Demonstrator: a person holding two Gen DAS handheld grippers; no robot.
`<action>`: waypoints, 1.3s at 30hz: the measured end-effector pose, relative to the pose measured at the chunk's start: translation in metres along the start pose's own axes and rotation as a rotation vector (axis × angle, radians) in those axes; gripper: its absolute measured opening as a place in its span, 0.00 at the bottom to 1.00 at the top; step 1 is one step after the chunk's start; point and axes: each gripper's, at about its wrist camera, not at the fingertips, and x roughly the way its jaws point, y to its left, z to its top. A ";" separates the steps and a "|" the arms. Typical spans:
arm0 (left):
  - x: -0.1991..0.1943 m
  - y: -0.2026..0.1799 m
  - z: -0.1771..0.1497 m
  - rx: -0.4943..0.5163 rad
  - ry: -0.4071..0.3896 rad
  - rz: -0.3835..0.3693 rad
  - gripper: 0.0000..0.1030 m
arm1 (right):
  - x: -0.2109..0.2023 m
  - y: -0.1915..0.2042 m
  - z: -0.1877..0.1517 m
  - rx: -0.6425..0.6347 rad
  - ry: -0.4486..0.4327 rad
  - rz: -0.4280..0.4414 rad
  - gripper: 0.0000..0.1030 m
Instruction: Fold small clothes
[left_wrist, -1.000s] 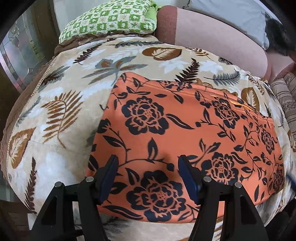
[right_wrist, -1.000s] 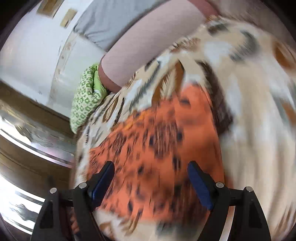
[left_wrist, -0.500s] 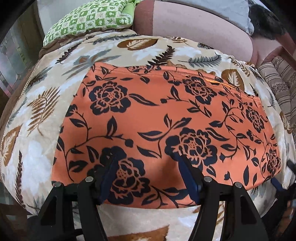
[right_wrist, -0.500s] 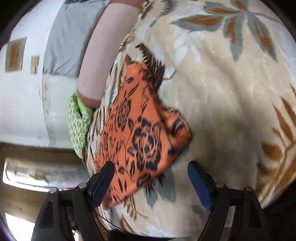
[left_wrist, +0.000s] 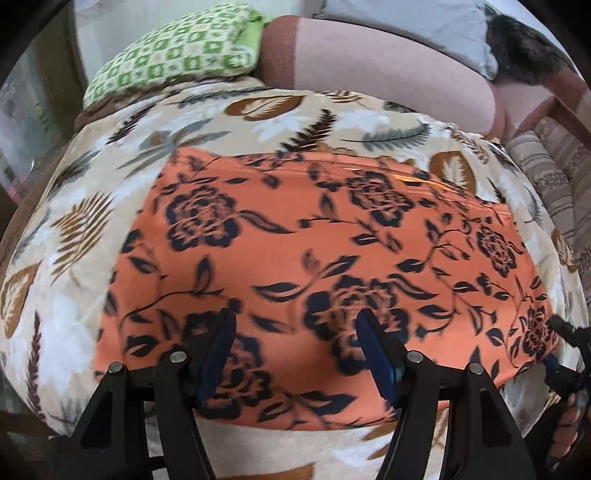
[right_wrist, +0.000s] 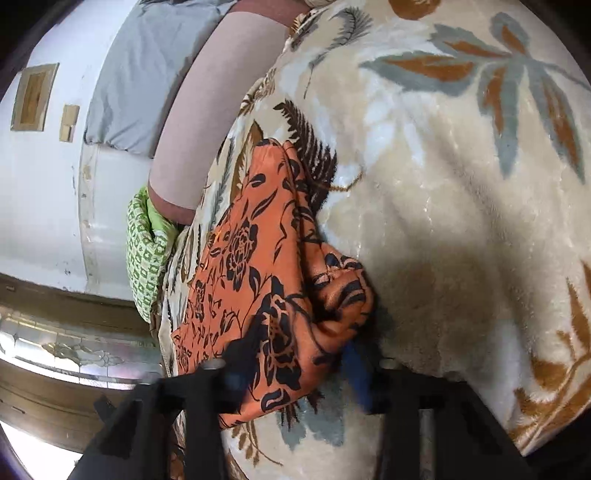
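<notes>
An orange garment (left_wrist: 332, 258) with black flowers lies spread flat on a cream leaf-patterned blanket (left_wrist: 74, 280). My left gripper (left_wrist: 295, 350) is open and empty, hovering over the garment's near edge. In the right wrist view the garment (right_wrist: 251, 280) runs away to the left, and its near corner is bunched between the fingers of my right gripper (right_wrist: 295, 365), whose jaws have narrowed around it. The right gripper also shows at the far right edge of the left wrist view (left_wrist: 565, 354), at the garment's right corner.
A green checked pillow (left_wrist: 177, 48) and a pink bolster (left_wrist: 388, 62) lie at the blanket's far end under a grey cushion (left_wrist: 406, 18). A striped cloth (left_wrist: 554, 177) lies at the right. A white wall (right_wrist: 40, 184) and dark wooden trim (right_wrist: 55, 387) stand left in the right wrist view.
My right gripper moved in onto the garment's near corner and its jaws closed in around the bunched cloth. My left gripper drifted slightly over the near edge and stays open.
</notes>
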 end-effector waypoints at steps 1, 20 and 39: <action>0.001 -0.004 0.001 0.014 -0.006 0.000 0.66 | 0.001 -0.001 0.000 0.002 -0.002 0.001 0.63; 0.045 -0.029 -0.006 0.211 0.035 0.086 0.74 | 0.016 0.062 -0.002 -0.286 0.005 -0.114 0.15; -0.096 0.194 -0.037 -0.344 -0.226 0.013 0.59 | 0.087 0.313 -0.151 -0.840 0.095 0.064 0.13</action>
